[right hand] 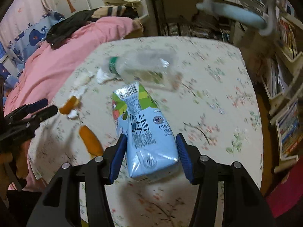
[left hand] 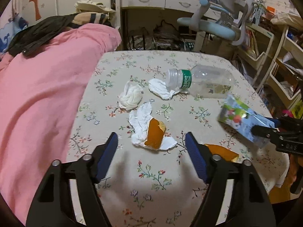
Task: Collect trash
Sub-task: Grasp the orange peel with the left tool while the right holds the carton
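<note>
Right gripper [right hand: 150, 147] grips the blue milk carton [right hand: 145, 134] between both pads, lifted above the floral table [right hand: 217, 98]. Left gripper [left hand: 151, 143] hangs spread wide over a crumpled tissue [left hand: 144, 126] topped with orange peel [left hand: 155, 134]. I see a clear plastic bottle [left hand: 200, 81] lying beyond, near two more tissues.

Both wrist views low over one shared floral table [left hand: 170, 170].
</note>
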The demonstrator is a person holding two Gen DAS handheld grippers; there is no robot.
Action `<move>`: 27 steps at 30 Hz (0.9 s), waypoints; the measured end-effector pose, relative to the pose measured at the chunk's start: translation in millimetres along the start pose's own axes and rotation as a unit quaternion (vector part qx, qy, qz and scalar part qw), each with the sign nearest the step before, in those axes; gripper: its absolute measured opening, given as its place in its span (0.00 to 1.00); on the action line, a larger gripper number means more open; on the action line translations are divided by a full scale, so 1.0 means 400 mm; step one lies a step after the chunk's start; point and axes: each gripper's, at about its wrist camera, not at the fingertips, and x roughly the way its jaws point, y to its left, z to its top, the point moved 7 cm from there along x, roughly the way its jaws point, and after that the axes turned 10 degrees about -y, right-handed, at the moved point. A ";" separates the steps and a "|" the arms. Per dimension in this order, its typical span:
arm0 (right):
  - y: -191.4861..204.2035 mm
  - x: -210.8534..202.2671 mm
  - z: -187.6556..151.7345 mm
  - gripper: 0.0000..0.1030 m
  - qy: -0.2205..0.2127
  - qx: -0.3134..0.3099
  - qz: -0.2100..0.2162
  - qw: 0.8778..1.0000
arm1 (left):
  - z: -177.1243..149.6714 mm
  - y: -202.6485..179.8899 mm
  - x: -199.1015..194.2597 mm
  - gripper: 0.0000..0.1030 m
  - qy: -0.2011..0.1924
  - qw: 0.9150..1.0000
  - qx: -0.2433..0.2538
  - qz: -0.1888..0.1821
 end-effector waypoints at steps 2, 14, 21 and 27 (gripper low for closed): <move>-0.008 0.009 -0.008 0.51 0.007 0.000 0.000 1.000 | -0.004 0.010 0.019 0.58 0.007 1.000 -0.003 0.006; -0.015 0.014 -0.022 0.54 0.018 0.005 0.019 1.000 | -0.006 0.005 0.076 0.30 0.023 1.000 0.012 -0.009; -0.015 0.018 -0.024 0.55 0.020 0.003 0.019 1.000 | -0.005 -0.013 0.065 0.16 0.024 0.999 0.022 -0.026; -0.016 0.018 -0.022 0.55 0.020 0.004 0.019 1.000 | 0.034 0.007 0.014 0.16 0.001 0.999 -0.005 -0.041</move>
